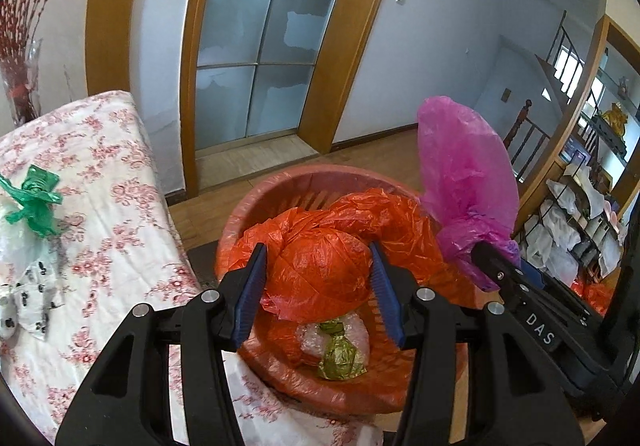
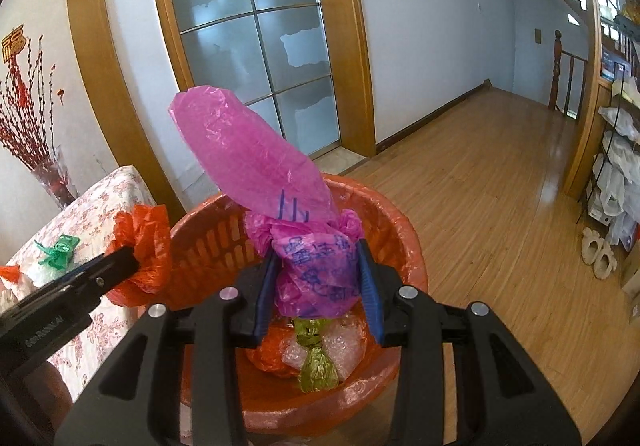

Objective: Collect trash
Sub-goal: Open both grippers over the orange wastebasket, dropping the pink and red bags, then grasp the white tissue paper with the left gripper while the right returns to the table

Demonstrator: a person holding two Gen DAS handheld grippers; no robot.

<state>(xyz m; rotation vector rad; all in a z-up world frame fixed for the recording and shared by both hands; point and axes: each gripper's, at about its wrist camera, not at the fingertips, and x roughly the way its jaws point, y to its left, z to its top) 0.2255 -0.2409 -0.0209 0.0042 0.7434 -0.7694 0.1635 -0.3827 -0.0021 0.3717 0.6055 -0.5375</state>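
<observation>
Left tool clamps the orange bag; right tool clamps the pink bag; both are held over the red bin.

My left claw is pinching a crumpled orange plastic bag, bunched into a ball and hanging over the bin. My right claw is gripping a magenta plastic bag with blue writing on it, its loose end sticking up tilted above the bin. Under both, the orange slatted bin is wearing an orange liner and is standing just beside the surface. At its bottom a clear bubbly bag tied with an olive-green knot is lying. On the floral surface, a clear bag with a green tied top is resting.
</observation>
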